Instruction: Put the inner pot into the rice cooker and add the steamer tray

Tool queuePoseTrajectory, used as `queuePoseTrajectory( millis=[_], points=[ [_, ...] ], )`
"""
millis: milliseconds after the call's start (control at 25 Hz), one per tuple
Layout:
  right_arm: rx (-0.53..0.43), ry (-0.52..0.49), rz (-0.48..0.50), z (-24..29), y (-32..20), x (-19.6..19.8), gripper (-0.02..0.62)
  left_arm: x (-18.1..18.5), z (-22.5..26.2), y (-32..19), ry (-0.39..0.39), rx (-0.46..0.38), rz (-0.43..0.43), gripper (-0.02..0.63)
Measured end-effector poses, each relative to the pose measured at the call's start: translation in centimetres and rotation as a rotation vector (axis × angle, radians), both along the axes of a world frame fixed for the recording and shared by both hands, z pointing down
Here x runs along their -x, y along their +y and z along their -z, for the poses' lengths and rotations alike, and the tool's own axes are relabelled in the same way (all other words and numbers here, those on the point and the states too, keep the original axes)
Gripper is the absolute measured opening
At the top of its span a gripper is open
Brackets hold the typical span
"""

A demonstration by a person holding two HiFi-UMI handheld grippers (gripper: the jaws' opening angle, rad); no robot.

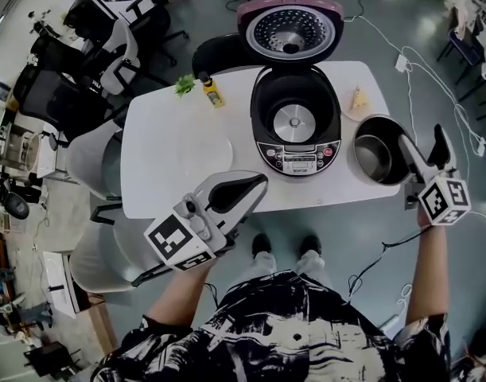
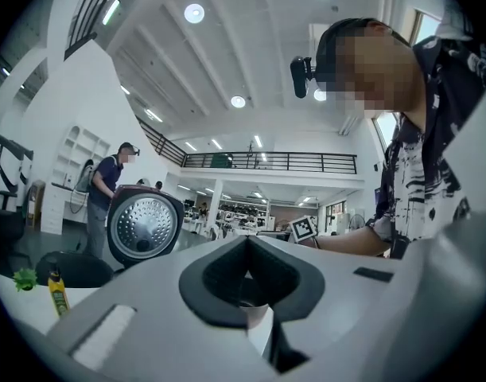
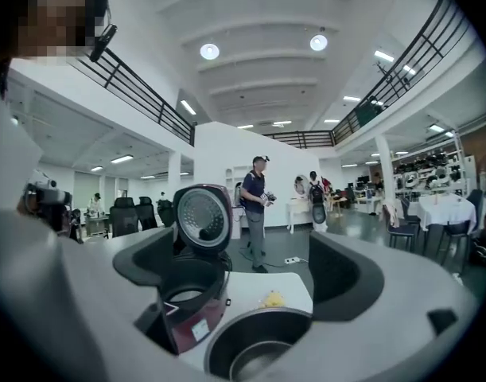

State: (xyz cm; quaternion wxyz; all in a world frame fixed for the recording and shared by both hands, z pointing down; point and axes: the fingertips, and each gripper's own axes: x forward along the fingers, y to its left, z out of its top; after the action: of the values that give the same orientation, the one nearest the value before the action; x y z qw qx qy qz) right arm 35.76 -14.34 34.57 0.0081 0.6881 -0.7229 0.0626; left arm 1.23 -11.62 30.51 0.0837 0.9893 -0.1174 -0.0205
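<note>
The dark red rice cooker (image 1: 295,122) stands open at the table's middle with its lid (image 1: 290,30) up and its well bare. The metal inner pot (image 1: 378,156) sits at the table's right end. My right gripper (image 1: 424,154) is open, hovering at the pot's right rim; in the right gripper view the pot (image 3: 254,348) lies low between the spread jaws, with the cooker (image 3: 191,293) to its left. My left gripper (image 1: 254,185) is shut on nothing over the table's front edge. A white round disc (image 1: 191,153), possibly the steamer tray, lies flat on the left.
A yellow bottle (image 1: 213,92) and a green sprig (image 1: 184,84) stand at the table's back left. A small plate with yellow food (image 1: 358,102) sits behind the pot. Office chairs (image 1: 115,62) crowd the left side, and cables (image 1: 410,62) run over the floor at right.
</note>
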Motion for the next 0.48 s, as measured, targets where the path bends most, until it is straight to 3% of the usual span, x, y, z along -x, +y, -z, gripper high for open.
queuePoseTrajectory(
  millis=[240, 480],
  points=[
    [0.118, -0.012, -0.122, -6.0, -0.4, -6.2, 0.508, 0.3, -0.4, -1.0, -0.007, 0.015, -0.003, 0.005],
    [0.346, -0.072, -0.197, -15.3, -0.2, -11.2, 0.508, -0.4, -0.5, -1.4, -0.014, 0.016, -0.009, 0.005]
  ],
)
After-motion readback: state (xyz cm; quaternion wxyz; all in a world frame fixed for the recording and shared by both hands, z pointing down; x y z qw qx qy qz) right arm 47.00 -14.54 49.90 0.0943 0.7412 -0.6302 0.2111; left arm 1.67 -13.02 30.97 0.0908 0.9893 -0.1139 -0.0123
